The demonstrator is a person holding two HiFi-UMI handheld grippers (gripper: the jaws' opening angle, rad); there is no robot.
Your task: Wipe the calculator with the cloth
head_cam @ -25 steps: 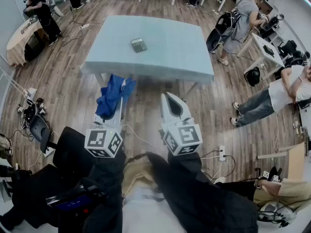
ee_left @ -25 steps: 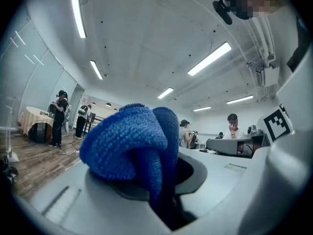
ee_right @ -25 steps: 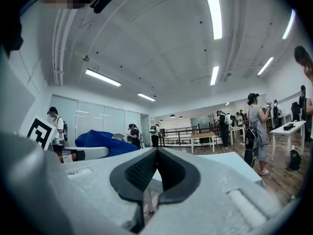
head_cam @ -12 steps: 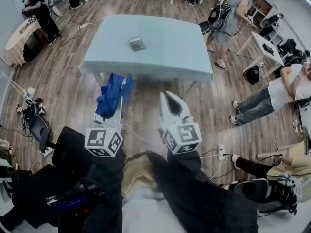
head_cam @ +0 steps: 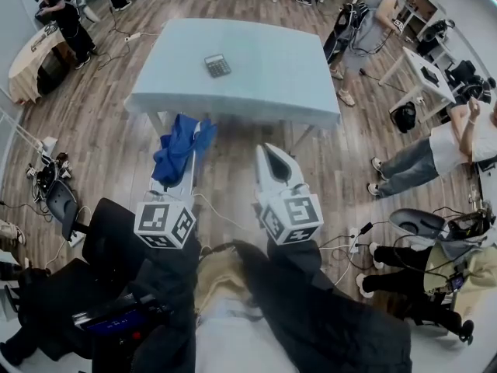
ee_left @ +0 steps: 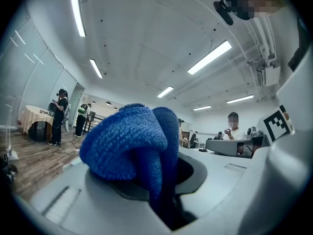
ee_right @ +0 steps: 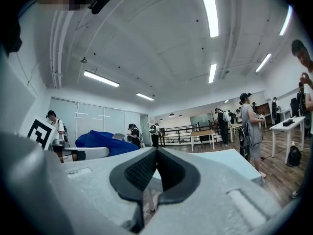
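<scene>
Cloth [head_cam: 180, 150] clamped
Left gripper [head_cam: 178, 176] pinches it; right gripper [head_cam: 271, 160] closed, empty; calculator [head_cam: 217, 65] upper centre, well beyond both.

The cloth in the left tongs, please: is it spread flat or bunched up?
Bunched up: the cloth bulges in rounded folds from the left tongs clamping it.

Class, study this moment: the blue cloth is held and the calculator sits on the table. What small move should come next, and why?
Probably carry the left gripper forward toward the calculator. It is shut on the cloth, but it hangs short of the near edge of the table, and the calculator lies well back on the top, out of contact. The right gripper is shut and empty.
</scene>
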